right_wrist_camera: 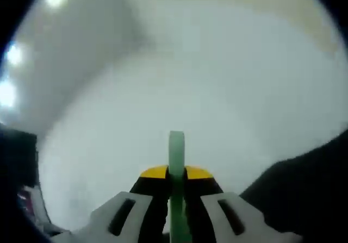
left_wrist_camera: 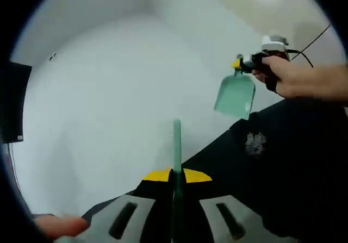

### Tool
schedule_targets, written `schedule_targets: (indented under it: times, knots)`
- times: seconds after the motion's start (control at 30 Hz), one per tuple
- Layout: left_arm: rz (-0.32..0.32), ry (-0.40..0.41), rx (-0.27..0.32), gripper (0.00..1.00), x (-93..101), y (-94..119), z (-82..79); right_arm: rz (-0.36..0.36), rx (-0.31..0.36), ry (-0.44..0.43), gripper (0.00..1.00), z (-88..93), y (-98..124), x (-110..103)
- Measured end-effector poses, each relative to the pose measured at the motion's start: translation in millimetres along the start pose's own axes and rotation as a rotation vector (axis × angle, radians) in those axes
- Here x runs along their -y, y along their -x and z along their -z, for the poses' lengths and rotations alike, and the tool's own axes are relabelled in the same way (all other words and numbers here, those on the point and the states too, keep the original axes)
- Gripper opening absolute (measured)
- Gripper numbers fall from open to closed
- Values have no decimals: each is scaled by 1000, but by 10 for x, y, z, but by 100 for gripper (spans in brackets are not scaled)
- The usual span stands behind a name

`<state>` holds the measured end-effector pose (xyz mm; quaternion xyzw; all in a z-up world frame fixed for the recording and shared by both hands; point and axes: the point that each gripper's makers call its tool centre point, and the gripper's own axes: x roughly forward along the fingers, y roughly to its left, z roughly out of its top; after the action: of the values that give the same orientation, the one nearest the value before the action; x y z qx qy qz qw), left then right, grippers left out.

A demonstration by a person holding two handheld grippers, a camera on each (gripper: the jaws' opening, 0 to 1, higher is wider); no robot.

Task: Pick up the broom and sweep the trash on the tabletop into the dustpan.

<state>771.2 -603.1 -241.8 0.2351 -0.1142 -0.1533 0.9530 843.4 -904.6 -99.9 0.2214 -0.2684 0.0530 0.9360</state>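
Observation:
My left gripper [left_wrist_camera: 176,175] is shut on a thin green broom handle [left_wrist_camera: 177,145] that sticks straight up between the yellow-tipped jaws. The brush end is hidden. At the upper right of the left gripper view, a person's hand [left_wrist_camera: 296,79] holds my right gripper [left_wrist_camera: 244,64], which is shut on the handle of a pale green dustpan [left_wrist_camera: 235,95] hanging in the air with its tray downward. In the right gripper view, my right gripper [right_wrist_camera: 176,173] is clamped on that green dustpan handle [right_wrist_camera: 176,150], seen edge-on. The pan itself is out of sight there.
A black surface [left_wrist_camera: 288,172] fills the lower right, also seen as the dark area [right_wrist_camera: 307,191]. White walls [left_wrist_camera: 109,91] lie ahead. A black object [left_wrist_camera: 13,104] stands at the left edge. A fingertip [left_wrist_camera: 54,225] shows at the bottom left.

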Motion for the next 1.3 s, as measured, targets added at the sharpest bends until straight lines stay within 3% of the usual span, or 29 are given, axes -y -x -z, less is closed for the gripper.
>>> schedule_targets:
  times: [0.1, 0.17, 0.33, 0.43, 0.47, 0.5, 0.6, 0.67, 0.77, 0.83, 0.9, 1.03, 1.13, 1.2, 1.27, 1.3]
  knots:
    - [-3, -7, 0, 4, -4, 4, 2, -52, -27, 107, 12, 47, -16, -207]
    - [-3, -2, 1, 4, -13, 9, 5, -32, 0, 74, 12, -44, 22, -201]
    - [-7, 3, 4, 4, -34, 21, 9, 7, 14, -230, 12, -293, 4, 77]
    - [-24, -28, 3, 5, -61, 35, 6, -12, -9, -544, 12, -442, 197, 111]
    - [-33, -31, 3, 5, -78, 41, 5, 2, -53, -625, 12, -374, 380, 104]
    - [-37, -28, 3, 5, -89, 43, 7, 22, -104, -652, 12, -253, 544, 107]
    - [-61, 0, 5, 5, -167, 53, 21, 59, -265, -833, 12, 248, 1083, 39]
    - [-78, 15, 6, 5, -222, 70, 28, 120, -344, -902, 12, 546, 1368, 43]
    - [-100, 33, 8, 5, -279, 85, 38, 207, -430, -896, 12, 989, 1734, 20]
    - [-104, 36, 9, 5, -288, 82, 42, 320, -485, -923, 12, 1317, 1934, 54]
    - [-108, 32, 8, 6, -295, 82, 45, 408, -479, -936, 12, 1492, 1988, 102]
    - [-115, 23, 8, 6, -304, 87, 52, 436, -519, -936, 12, 1772, 1905, 32]
    - [-112, 15, 8, 6, -295, 79, 60, 490, -446, -929, 12, 1821, 1715, 22]
    - [-106, 6, 7, 6, -274, 68, 62, 497, -429, -901, 12, 1917, 1653, 55]
    - [-96, -5, 6, 6, -242, 53, 62, 512, -401, -878, 12, 1893, 1627, 79]
    - [-90, -11, 5, 6, -224, 46, 63, 507, -423, -870, 12, 1921, 1638, 37]
